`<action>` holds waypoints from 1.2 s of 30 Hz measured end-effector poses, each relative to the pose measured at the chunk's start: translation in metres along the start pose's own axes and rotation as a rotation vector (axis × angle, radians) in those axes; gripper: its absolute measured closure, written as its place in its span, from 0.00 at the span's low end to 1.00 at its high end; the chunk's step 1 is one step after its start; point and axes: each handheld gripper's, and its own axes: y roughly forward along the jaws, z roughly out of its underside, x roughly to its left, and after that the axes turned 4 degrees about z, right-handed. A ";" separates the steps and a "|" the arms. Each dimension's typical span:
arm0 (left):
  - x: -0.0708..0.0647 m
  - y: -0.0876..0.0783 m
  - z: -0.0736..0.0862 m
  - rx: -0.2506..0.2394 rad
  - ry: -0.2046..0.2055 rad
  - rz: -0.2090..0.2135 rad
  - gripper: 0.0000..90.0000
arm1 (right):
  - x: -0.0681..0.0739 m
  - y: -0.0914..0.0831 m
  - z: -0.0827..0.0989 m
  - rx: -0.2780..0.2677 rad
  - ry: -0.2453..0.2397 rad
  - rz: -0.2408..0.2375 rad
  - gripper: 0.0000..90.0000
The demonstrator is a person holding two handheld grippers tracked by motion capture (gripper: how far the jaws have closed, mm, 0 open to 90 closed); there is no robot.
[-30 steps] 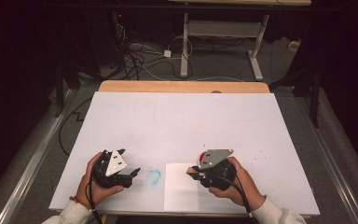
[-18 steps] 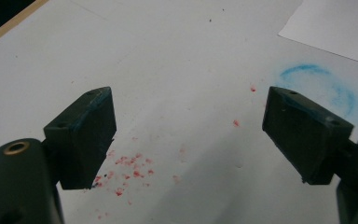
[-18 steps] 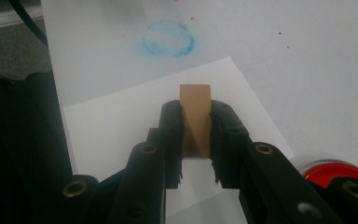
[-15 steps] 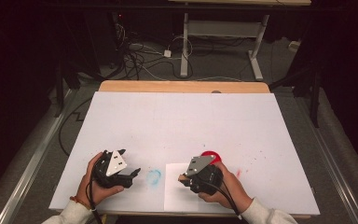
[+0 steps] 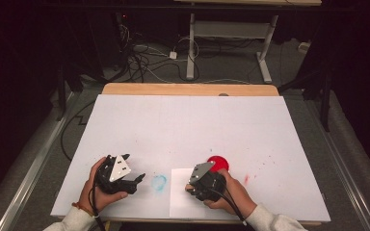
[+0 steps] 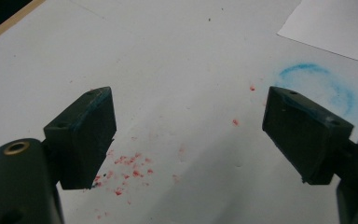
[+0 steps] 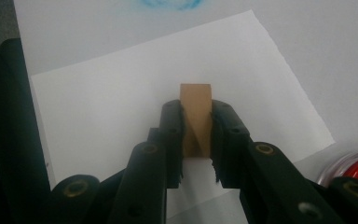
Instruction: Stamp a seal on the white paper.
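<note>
Two grippers sit at the near edge of the table, one in each hand. Right gripper is clamped on a small wooden block, likely a stamp; jaws pinch its two sides, block's long axis runs straight out along the jaws, its far end poking past the tips. Block hangs right over the sheet of white paper, which lies directly under and ahead of it, so the coming move looks like straight down onto the sheet; can't tell if it touches yet. Left gripper is wide open, nothing between the jaws, held over red specks on the table, off to the paper's left, so the right hand is the nearer one. Blue smudge ring lies between the two grippers, just beside the paper's left edge. Red ink pad, round, sits just beyond the right gripper, near the paper's far right corner.
</note>
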 end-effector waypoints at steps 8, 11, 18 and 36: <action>0.000 0.000 0.000 0.000 -0.001 0.003 0.19 | -0.001 0.001 0.002 -0.010 0.009 -0.007 0.85; 0.000 0.001 0.000 0.003 0.000 0.005 0.19 | -0.001 0.001 0.002 -0.011 0.009 -0.010 0.84; -0.001 0.000 0.000 0.006 0.003 0.004 0.19 | -0.002 0.001 0.003 -0.012 0.009 -0.013 0.85; 0.000 0.002 0.000 0.000 -0.002 0.010 0.19 | -0.001 0.002 0.004 -0.022 0.004 -0.010 0.85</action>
